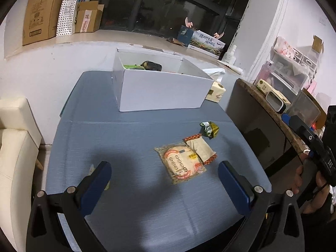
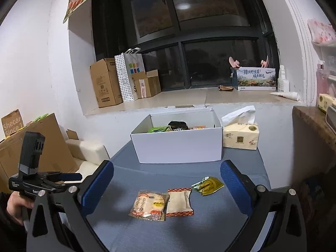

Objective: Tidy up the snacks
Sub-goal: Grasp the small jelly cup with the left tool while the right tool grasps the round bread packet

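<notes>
Evidently three snacks remain loose on the blue-grey cloth-covered table (image 2: 147, 231): a round flatbread in a clear printed wrapper (image 2: 150, 205), touching a cream pillow pack with orange crimped ends (image 2: 179, 202), and near that a crumpled green-and-gold foil packet (image 2: 207, 185), all in front of the open white cardboard box (image 2: 178, 145) that already holds several packets. Both the left gripper (image 1: 164, 175) and the right gripper (image 2: 167, 180) hang above the table with fingers spread wide and nothing between them. Probably the surest pick is the foil packet lying apart: descend squarely over it, close across its narrow width, then lift clear of the box wall before releasing.
</notes>
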{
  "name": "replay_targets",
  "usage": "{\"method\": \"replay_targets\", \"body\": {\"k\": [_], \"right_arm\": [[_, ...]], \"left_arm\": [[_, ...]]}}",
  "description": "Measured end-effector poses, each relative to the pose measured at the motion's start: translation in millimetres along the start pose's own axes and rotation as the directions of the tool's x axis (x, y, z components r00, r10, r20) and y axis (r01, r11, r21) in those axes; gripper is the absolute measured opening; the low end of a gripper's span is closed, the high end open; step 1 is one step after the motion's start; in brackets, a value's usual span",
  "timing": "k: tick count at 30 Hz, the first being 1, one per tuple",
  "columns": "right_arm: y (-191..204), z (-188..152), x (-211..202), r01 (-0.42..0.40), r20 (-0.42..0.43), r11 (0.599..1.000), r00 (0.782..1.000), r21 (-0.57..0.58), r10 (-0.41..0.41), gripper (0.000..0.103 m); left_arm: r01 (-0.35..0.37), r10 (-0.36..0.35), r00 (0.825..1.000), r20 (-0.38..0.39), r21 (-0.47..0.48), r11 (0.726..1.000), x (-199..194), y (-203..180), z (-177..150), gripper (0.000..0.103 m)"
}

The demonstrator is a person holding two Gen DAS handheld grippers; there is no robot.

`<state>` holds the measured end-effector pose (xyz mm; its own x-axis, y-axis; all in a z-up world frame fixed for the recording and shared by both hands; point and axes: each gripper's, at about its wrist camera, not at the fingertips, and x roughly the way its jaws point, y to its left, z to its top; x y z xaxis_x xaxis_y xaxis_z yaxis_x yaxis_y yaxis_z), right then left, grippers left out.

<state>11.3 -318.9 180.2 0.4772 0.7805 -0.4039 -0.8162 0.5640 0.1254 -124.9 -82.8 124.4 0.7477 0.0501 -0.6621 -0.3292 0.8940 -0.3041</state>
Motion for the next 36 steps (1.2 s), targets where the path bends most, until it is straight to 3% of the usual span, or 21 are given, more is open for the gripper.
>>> {"method": "replay_targets", "body": {"k": [4,9,15,21,23,24,25,30,36], "right_arm": [[-0.6,-1.9,0.7,-0.003,-0.004,1.000,1.000,0.005,0.003,0.103],[2.2,-3.9,2.0,-0.003,-0.009,1.000,1.000,-0.005,0.003,0.103],[5.9,-9.0,6.6,-0.003,-0.028,1.000,1.000,-0.016,0.003,0.103],[6.0,-12.3,7.8,0.003,-0.039,1.000,0.999,-0.023,-0.004,0.103],[5.0,-13.1,8.2,0.005,-0.040,1.000,0.999,-0.020,-0.006,0.103],[4.2,-13.6,8.1,0.006,-0.041,1.000,0.999,-0.017,-0.007,0.103],[3.6,-13.8,7.9,0.007,-0.040,1.000,0.999,-0.017,-0.007,0.103],[3.0,-14.6,7.0,0.004,-0.039,1.000,0.999,-0.019,-0.005,0.103],[3.9,-18.1,10.1,0.002,-0.047,1.000,0.999,-0.018,-0.003,0.103]], "left_arm": [[-0.026,0.026,1.000,-0.009,-0.012,1.000,-0.6,13.0,-2.5,0.103],[-0.110,0.108,0.992,-0.058,-0.027,0.994,12.1,37.5,-9.9,0.103],[-0.235,0.238,0.960,-0.146,0.039,0.971,57.7,58.6,-20.9,0.103],[-0.270,0.293,0.940,-0.177,0.142,0.952,92.6,63.0,-27.6,0.100],[-0.266,0.290,0.942,-0.171,0.150,0.952,97.8,65.9,-29.2,0.073],[-0.272,0.294,0.942,-0.160,0.148,0.951,96.6,66.5,-28.3,0.049],[-0.274,0.296,0.942,-0.159,0.146,0.951,95.2,67.3,-26.5,0.039],[-0.218,0.230,0.962,-0.145,0.096,0.971,86.0,74.4,-25.2,0.036],[-0.163,0.167,0.985,-0.044,0.084,0.983,51.0,61.6,-19.9,0.036]]}}
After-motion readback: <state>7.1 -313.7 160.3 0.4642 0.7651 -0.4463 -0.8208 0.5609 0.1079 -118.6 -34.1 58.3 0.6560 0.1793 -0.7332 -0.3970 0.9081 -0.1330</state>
